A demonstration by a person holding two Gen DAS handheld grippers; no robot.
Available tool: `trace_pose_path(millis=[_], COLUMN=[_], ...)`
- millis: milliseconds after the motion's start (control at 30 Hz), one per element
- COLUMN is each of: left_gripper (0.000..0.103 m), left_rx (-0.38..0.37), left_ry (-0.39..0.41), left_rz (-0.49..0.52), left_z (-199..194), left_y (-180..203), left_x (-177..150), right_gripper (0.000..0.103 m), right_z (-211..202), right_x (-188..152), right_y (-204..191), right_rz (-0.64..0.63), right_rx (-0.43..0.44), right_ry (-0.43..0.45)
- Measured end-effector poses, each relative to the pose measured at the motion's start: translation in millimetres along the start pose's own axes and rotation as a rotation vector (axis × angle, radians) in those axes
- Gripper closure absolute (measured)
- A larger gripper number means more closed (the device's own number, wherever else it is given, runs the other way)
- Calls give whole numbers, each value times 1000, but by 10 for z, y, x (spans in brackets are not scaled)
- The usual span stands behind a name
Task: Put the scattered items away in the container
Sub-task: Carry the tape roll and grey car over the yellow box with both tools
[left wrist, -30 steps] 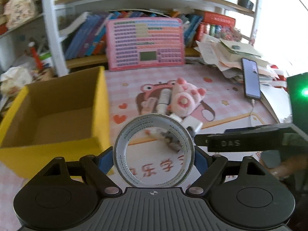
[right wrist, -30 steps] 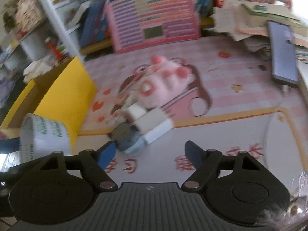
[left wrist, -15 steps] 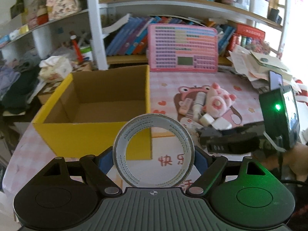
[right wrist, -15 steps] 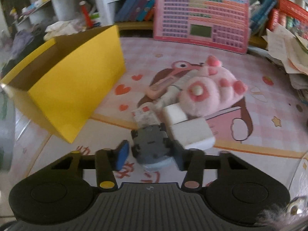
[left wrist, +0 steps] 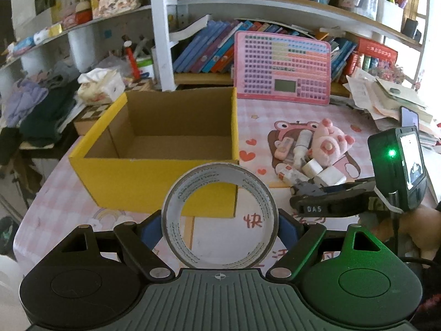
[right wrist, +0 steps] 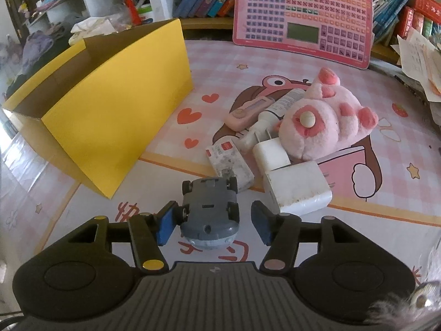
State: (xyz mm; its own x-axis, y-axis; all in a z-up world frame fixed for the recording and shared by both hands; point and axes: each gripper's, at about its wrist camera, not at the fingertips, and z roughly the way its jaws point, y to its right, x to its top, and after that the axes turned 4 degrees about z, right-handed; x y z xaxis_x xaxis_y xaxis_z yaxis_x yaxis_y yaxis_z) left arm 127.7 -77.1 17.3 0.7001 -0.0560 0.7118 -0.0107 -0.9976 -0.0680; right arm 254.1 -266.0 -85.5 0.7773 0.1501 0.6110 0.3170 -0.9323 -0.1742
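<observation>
**Two grippers at a cluttered desk: tape roll carried, toy car between the jaws**

The yellow cardboard box (left wrist: 154, 176) stands open-topped on the pink checked table mat (right wrist: 358, 248); a second ago the left wrist view showed only its near corner at the left edge, whereas now the whole box sits centred ahead. The pink plush paw (right wrist: 325, 121) lies to the right of the box, touching a white tube (right wrist: 278, 109), a pink flat case (right wrist: 248, 111), a small white plug (right wrist: 270, 155), a larger white charger block (right wrist: 296, 190) and a printed white packet (right wrist: 228, 162). The left gripper (left wrist: 220, 220) grips a roll of grey tape (left wrist: 220, 218) upright across its full width, both blue pads pressed on its outer rim, just in front of the box's near wall. The right gripper (right wrist: 212, 220) has a grey toy car (right wrist: 209, 212), wheels up, between its fingers; a second ago the car lay ahead of wide jaws. The jaws have just been opening slightly after narrowing: the left pad (right wrist: 166, 224) touches the car, while the other pad stands clear of it with a gap.
</observation>
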Motion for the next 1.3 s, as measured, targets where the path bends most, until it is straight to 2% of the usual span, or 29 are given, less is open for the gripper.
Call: trace_pose_path(millis=[33,300,600,800,1033,1300], left_gripper=[19,19,19,19,19,19], left_rx=[0,-47,-172,-245,-272,-292], left_ry=[-3,-14,9,27,18,40], left_rz=[-3,-8,-8,17,34,26], left_z=[-4,9,101,43,-35,-119], left_y=[-10,-122,-419,-771,-1277,-1748], left_x=[-15,-106,-250,-327,-476,-606], right_gripper=[62,62,62,62,62,62], right_z=[6,-131,-390,-664,-750,-696], right_x=[-8,-143,-328,-455,-640,-743], right_y=[-5,-97,-380,-810,-1421,-1940], right_rz=[-2,28,49,64,77,86], right_rx=[9,10,-29,-80,-102,-98], right_ry=[-6,-13,-3,45,69,80])
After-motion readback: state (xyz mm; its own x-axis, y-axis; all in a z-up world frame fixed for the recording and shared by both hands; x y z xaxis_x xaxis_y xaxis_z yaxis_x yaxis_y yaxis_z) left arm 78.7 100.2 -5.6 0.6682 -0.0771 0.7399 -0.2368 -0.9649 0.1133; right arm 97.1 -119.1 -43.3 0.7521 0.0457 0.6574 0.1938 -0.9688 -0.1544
